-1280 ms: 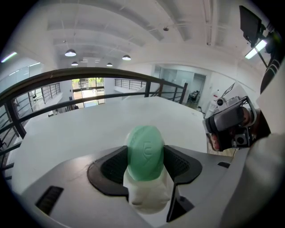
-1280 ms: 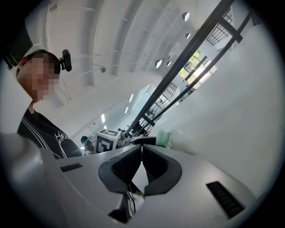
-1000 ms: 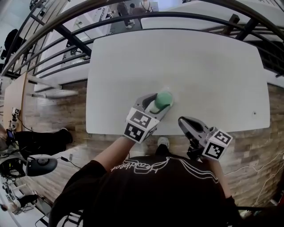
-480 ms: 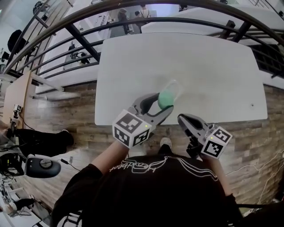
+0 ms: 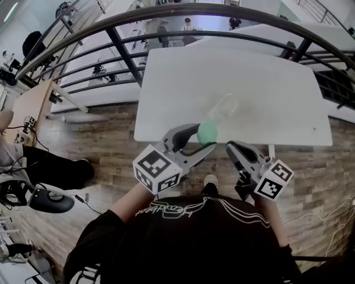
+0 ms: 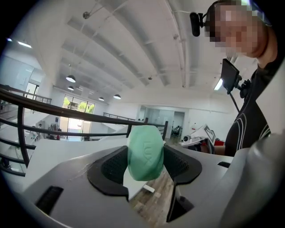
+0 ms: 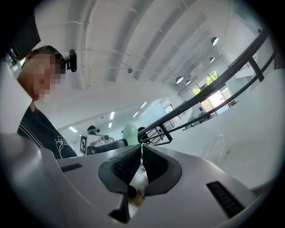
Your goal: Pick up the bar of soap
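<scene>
My left gripper [image 5: 203,138] is shut on the green bar of soap [image 5: 206,133] and holds it above the near edge of the white table [image 5: 266,83]. In the left gripper view the soap [image 6: 145,152] stands upright, pinched between the black pads [image 6: 113,167], and the gripper [image 6: 145,167] tilts up toward the ceiling. My right gripper [image 5: 235,151] hangs just off the table's near edge, shut with nothing in it. In the right gripper view its jaws [image 7: 141,162] stand almost together, and the soap [image 7: 130,133] shows beyond them.
A clear plastic holder [image 5: 222,108] lies on the table just beyond the soap. A dark metal railing [image 5: 166,16] curves past the table's far side. Wooden floor [image 5: 105,133] lies to the left, with a black device [image 5: 50,201] on it.
The left gripper has drawn the soap back out of the clear holder toward the near table edge and raised it. The right gripper has stayed about where it was.
</scene>
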`<state>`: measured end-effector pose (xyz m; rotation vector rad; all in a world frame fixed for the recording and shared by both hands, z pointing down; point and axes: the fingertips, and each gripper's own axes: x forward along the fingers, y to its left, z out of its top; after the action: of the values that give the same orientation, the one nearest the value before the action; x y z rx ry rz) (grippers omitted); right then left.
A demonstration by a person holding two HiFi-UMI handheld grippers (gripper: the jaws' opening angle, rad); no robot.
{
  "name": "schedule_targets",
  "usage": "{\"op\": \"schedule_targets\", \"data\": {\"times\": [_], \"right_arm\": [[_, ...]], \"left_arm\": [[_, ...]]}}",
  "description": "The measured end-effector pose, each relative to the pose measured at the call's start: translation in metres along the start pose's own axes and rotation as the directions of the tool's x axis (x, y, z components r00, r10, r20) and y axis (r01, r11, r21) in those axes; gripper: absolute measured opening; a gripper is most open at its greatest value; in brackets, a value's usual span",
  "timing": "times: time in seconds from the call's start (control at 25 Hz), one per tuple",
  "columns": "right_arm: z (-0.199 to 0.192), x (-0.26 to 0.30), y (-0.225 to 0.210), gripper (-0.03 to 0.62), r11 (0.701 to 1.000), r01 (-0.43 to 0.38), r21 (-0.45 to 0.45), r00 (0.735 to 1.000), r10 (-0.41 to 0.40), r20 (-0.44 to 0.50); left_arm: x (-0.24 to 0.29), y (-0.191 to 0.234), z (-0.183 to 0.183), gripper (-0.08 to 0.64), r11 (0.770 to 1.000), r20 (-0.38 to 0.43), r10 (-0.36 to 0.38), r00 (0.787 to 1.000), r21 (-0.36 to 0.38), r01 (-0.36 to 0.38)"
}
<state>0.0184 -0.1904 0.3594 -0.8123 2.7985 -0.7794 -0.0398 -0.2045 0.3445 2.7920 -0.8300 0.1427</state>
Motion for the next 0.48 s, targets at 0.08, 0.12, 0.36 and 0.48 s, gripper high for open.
{"op": "schedule_targets", "data": {"times": [0.08,0.12,0.36,0.48], "right_arm": [[-0.012,-0.002,0.035,0.018,1.000,-0.011,-0.016,1.000,0.012,0.018],[-0.016,-0.002,0.049,0.018,1.000,-0.019,-0.024,0.999,0.019,0.026],[-0.017,-0.015,0.104,0.018,0.997,-0.058,-0.056,0.996,0.061,0.058],[-0.017,-0.016,0.123,0.018,0.995,-0.068,-0.070,0.995,0.073,0.070]], "left_arm": [[-0.034,-0.019,-0.007,0.259,1.000,0.006,-0.005,1.000,0.001,0.005],[-0.048,-0.028,-0.009,0.259,1.000,0.010,-0.009,1.000,0.000,0.009],[-0.089,-0.070,-0.009,0.259,0.998,0.040,-0.050,0.998,-0.042,0.051],[-0.103,-0.082,-0.007,0.259,0.996,0.053,-0.074,0.996,-0.040,0.076]]}}
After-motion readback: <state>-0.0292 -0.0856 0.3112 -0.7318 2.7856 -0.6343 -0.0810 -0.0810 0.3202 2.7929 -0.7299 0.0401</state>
